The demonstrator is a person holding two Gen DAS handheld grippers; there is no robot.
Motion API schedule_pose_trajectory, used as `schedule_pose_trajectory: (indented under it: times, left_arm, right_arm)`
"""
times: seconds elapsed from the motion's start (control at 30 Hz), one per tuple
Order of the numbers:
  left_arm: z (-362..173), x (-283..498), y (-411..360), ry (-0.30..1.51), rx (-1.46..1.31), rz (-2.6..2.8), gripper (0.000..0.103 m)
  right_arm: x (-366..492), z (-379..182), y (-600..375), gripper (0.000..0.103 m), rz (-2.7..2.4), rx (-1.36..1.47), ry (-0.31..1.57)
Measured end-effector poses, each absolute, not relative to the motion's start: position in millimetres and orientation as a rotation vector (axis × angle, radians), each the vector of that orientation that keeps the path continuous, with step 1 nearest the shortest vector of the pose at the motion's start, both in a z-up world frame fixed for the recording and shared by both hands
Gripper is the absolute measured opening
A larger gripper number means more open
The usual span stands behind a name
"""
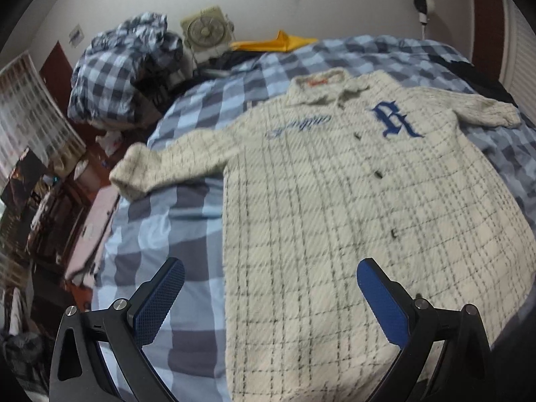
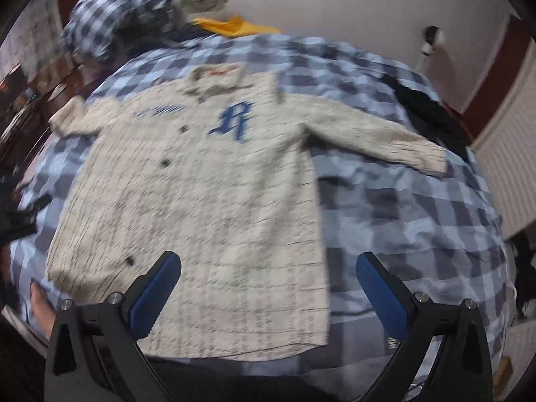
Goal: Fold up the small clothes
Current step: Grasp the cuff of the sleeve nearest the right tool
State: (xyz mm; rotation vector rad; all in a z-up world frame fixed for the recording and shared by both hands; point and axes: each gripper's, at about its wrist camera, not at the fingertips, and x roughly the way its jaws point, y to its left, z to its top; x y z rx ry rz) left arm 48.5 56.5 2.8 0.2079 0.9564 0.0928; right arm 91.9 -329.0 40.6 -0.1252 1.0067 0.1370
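Observation:
A cream checked shirt (image 1: pixel 351 207) with a blue letter R and short sleeves lies flat, front up, on the blue checked bed cover (image 1: pixel 174 221). It also shows in the right wrist view (image 2: pixel 207 194), blurred. My left gripper (image 1: pixel 269 268) is open and empty above the shirt's lower left edge. My right gripper (image 2: pixel 268 261) is open and empty above the shirt's lower right hem.
A bundled checked duvet (image 1: pixel 124 67), a small fan (image 1: pixel 206 30) and a yellow cloth (image 1: pixel 274 42) sit at the bed's head. Dark clothing (image 2: pixel 432 114) lies at the right side of the bed. Cluttered furniture (image 1: pixel 50 201) stands left of the bed.

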Motion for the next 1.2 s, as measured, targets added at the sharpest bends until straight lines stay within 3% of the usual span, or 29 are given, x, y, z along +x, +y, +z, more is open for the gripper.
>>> schedule_pose_trajectory:
  times: [0.3,0.73,0.93,1.13,1.17,1.2]
  left_arm:
    - [11,45,49,0.954,0.190,0.057,0.103]
    - [-6,56,46,0.999,0.241,0.092,0.103]
    - [-13,69,44,1.036,0.240,0.095,0.103]
    - [-23,81,45,1.072,0.241,0.111,0.103]
    - [-24,82,46,1.078,0.241,0.115,0.103]
    - [-25,83,47,1.084,0.240,0.119,0.103]
  right_arm:
    - [150,31,-427,0.102,0.009,0.079,1.096]
    - [294,-60,-619,0.102,-0.393,0.437,1.199]
    - [351,-99,-638,0.102,-0.488,0.414,1.226]
    - [367,-119,-654,0.102,-0.508,0.603,1.159]
    - [371,-124,-651,0.101,-0.511,0.586,1.185]
    - [374,-125,-647,0.087,-0.509,0.573,1.194]
